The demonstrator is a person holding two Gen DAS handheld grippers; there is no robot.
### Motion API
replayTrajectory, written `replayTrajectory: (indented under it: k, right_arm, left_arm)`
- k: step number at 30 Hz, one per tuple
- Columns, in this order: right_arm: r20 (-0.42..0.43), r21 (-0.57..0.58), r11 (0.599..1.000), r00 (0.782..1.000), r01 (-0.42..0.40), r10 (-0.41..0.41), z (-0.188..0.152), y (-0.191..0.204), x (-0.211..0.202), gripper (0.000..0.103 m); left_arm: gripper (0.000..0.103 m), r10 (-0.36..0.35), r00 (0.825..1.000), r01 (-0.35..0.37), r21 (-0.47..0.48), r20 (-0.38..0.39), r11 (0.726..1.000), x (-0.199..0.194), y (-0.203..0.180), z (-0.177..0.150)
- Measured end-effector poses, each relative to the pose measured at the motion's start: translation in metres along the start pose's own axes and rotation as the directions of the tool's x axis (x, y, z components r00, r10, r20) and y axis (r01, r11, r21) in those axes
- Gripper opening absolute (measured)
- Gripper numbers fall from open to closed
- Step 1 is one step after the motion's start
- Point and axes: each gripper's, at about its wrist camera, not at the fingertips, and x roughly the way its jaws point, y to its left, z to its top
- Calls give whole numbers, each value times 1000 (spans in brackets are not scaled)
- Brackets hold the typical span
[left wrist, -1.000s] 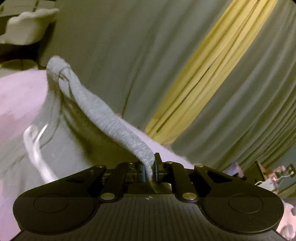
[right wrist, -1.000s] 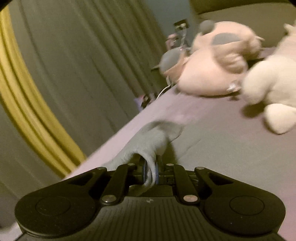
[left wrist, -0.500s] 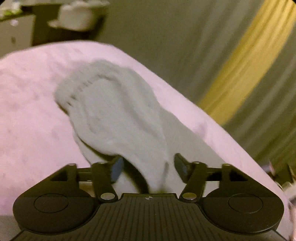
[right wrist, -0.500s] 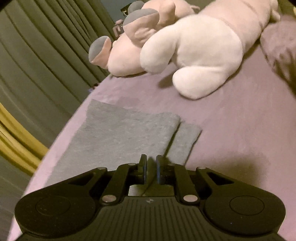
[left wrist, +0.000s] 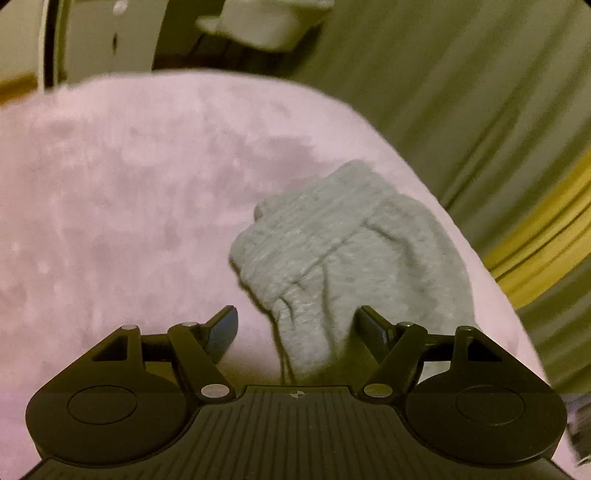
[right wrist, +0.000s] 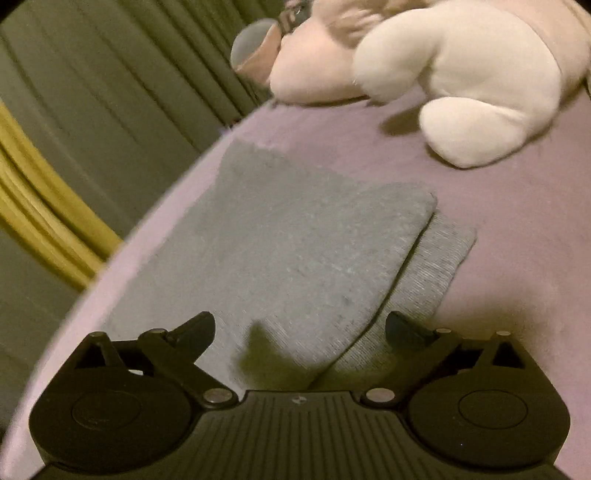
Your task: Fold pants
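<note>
The grey pants (right wrist: 295, 251) lie folded on the pink bed cover (right wrist: 517, 229), one layer on top of another, with the lower layer's ribbed edge (right wrist: 439, 258) showing at the right. In the left wrist view the bunched, ribbed end of the pants (left wrist: 343, 251) lies on the cover near the bed's right edge. My left gripper (left wrist: 297, 328) is open, its jaws either side of that end, not gripping it. My right gripper (right wrist: 299, 330) is open just above the near edge of the folded pants.
Pale plush toys (right wrist: 443, 74) lie on the bed beyond the pants. Grey-green curtains (right wrist: 110, 92) with a yellow stripe (right wrist: 40, 206) hang past the bed's edge. Furniture (left wrist: 258, 26) stands beyond the bed's far end in the left wrist view.
Both grippers were shut on the pants and held them up a second ago. They laid the cloth down on the bed, opened wide and let go.
</note>
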Motion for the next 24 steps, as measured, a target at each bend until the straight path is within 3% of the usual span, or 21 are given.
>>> replayTrajectory:
  k: [3, 8, 11, 15, 18, 24]
  right_arm:
    - [-13, -38, 999, 999, 32, -33, -1, 6, 1, 99]
    - [-27, -88, 993, 997, 75, -77, -2, 14, 7, 99]
    - [-34, -128, 986, 993, 107, -112, -4, 21, 11, 99]
    - [-42, -178, 973, 987, 145, -155, -6, 27, 13, 99]
    - [-48, -217, 960, 980, 176, -191, -7, 34, 17, 99]
    - [-53, -273, 937, 970, 216, -239, -9, 42, 22, 99]
  left_arm:
    - [75, -55, 998, 53, -52, -38, 997, 16, 7, 2]
    - [74, -95, 994, 94, -15, -60, 995, 37, 10, 20]
    - [61, -99, 993, 97, -35, -68, 995, 43, 17, 28]
    - [44, -63, 998, 61, 95, 16, 994, 23, 7, 31]
    - [43, -35, 997, 19, 208, 71, 978, 0, -7, 39]
    - [42, -122, 974, 54, 328, 189, 943, -20, -27, 46]
